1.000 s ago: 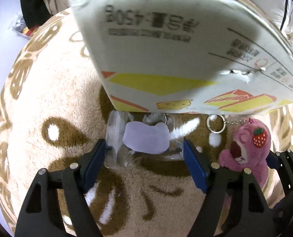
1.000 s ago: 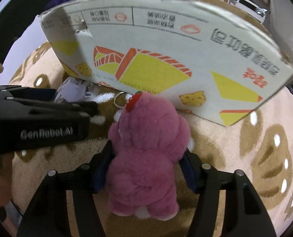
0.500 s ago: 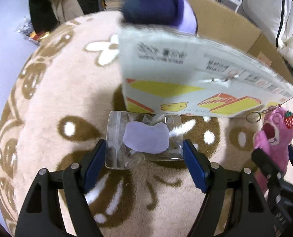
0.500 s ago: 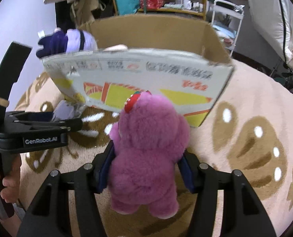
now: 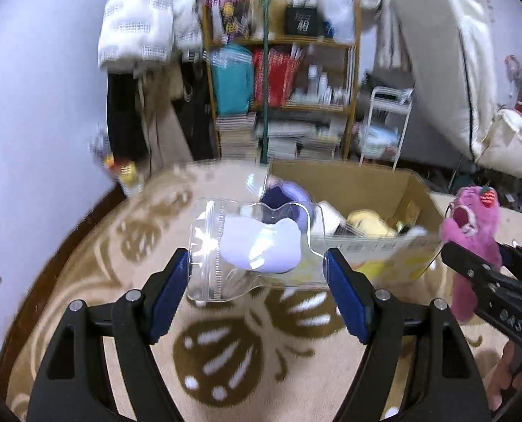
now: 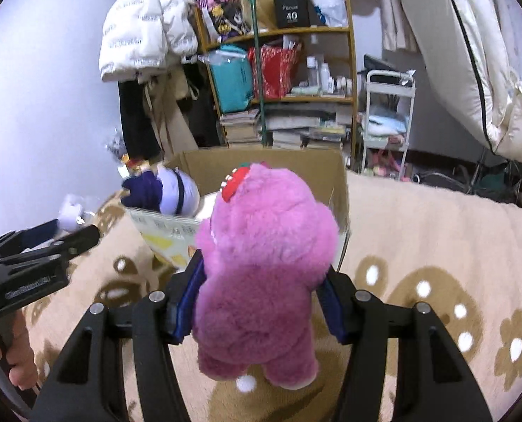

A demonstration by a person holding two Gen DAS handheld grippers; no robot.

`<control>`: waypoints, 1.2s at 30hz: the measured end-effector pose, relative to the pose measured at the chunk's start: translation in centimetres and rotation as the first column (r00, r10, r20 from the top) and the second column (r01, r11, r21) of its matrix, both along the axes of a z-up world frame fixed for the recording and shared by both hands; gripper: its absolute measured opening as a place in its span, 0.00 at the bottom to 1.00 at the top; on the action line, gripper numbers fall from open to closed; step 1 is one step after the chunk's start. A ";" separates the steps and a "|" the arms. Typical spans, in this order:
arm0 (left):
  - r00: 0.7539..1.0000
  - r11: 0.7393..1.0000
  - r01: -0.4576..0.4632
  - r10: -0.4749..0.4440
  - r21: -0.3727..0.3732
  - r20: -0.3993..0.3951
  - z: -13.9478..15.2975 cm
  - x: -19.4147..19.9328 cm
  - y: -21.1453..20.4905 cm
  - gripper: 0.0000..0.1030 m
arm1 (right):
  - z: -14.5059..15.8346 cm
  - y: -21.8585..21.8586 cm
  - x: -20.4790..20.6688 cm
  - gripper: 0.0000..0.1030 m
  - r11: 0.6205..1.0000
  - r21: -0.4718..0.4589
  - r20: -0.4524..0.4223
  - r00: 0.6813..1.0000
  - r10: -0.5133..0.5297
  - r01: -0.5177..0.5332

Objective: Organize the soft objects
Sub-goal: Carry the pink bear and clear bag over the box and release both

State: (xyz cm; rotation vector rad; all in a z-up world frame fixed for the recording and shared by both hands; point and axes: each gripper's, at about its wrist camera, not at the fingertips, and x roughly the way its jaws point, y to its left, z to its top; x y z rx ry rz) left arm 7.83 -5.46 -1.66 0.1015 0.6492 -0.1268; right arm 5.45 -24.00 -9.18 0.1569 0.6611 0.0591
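My left gripper (image 5: 257, 281) is shut on a clear plastic pouch (image 5: 257, 246) holding a pale purple soft toy, lifted above the rug. My right gripper (image 6: 261, 302) is shut on a pink plush bear (image 6: 261, 274) with a strawberry on its head; the bear also shows at the right of the left wrist view (image 5: 472, 232). An open cardboard box (image 5: 370, 190) stands just beyond both, with a purple plush (image 6: 165, 193) and a yellow plush (image 5: 366, 223) inside. The box also shows in the right wrist view (image 6: 261, 165).
A beige rug with brown flower pattern (image 6: 436, 246) covers the floor. A cluttered wooden shelf (image 6: 282, 88), a white trolley (image 6: 387, 112) and a mattress (image 6: 472, 70) stand behind the box. The left gripper body (image 6: 32, 267) is at the left.
Both grippers have risen from the rug with their toys. The view has tilted up so the box's open top and the room behind are visible.
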 end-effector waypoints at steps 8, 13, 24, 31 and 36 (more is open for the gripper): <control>0.990 0.999 0.047 -0.050 0.021 0.131 3.0 0.1 -2.1 0.74 | 3.6 -2.0 0.1 0.61 0.998 0.043 0.120 0.992 -0.042 0.037; 0.985 0.997 0.072 -0.077 0.039 0.152 3.7 2.4 -3.8 0.74 | 4.8 -2.9 1.4 0.61 0.998 0.048 0.159 0.986 -0.053 0.046; 0.985 0.995 0.078 -0.087 0.063 0.150 0.6 6.9 -5.8 0.74 | 4.3 -4.6 5.8 0.61 0.995 0.068 0.157 0.984 -0.084 0.075; 0.988 0.990 0.106 -0.115 0.092 0.101 -1.6 8.6 -6.8 0.74 | 1.6 -4.8 7.6 0.62 0.995 0.067 0.098 0.992 -0.079 0.073; 0.987 0.984 0.134 -0.143 0.121 0.070 -2.6 8.8 -7.6 0.75 | 0.1 -5.1 8.5 0.64 0.994 0.089 0.066 0.995 -0.070 0.063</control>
